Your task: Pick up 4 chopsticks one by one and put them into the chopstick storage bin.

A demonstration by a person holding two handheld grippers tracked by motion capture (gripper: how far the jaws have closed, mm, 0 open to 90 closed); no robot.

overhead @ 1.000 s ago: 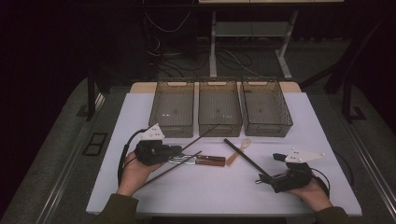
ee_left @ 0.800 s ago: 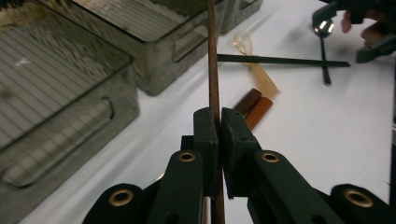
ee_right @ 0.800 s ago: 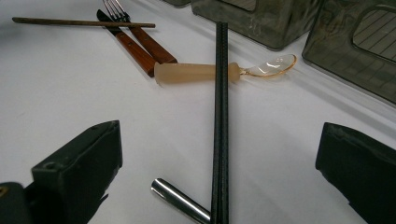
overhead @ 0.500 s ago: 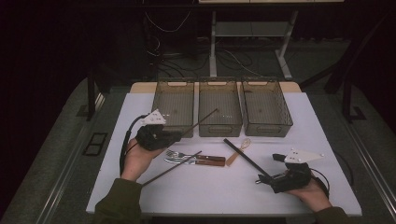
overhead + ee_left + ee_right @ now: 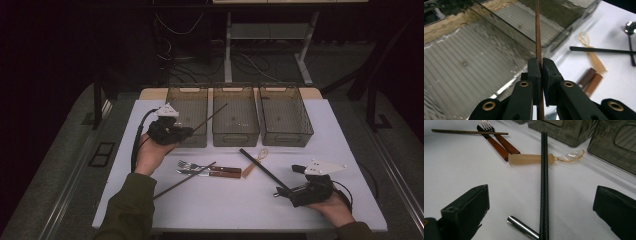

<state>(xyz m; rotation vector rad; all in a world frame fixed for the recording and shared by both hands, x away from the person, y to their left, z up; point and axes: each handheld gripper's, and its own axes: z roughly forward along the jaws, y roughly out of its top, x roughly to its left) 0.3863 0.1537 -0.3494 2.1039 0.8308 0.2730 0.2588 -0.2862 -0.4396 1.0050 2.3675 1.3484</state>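
Observation:
My left gripper (image 5: 186,131) is shut on a brown chopstick (image 5: 211,115) and holds it in the air over the front of the left bin (image 5: 176,93). In the left gripper view the jaws pinch the brown chopstick (image 5: 538,45), which points up over the ribbed floor of the bin (image 5: 469,62). My right gripper (image 5: 283,192) rests open on the table at the front right. A black chopstick (image 5: 544,180) runs lengthwise between its jaws, untouched, and its near end crosses a steel handle (image 5: 521,227).
Three grey bins stand in a row at the back, with the middle bin (image 5: 235,134) and right bin (image 5: 306,120). A second brown chopstick (image 5: 184,181), a wooden-handled fork and knife (image 5: 216,171) and a clear plastic spoon (image 5: 255,161) lie mid-table.
My left gripper has risen from the table and moved back toward the left bin, carrying the brown chopstick. The right gripper has stayed put.

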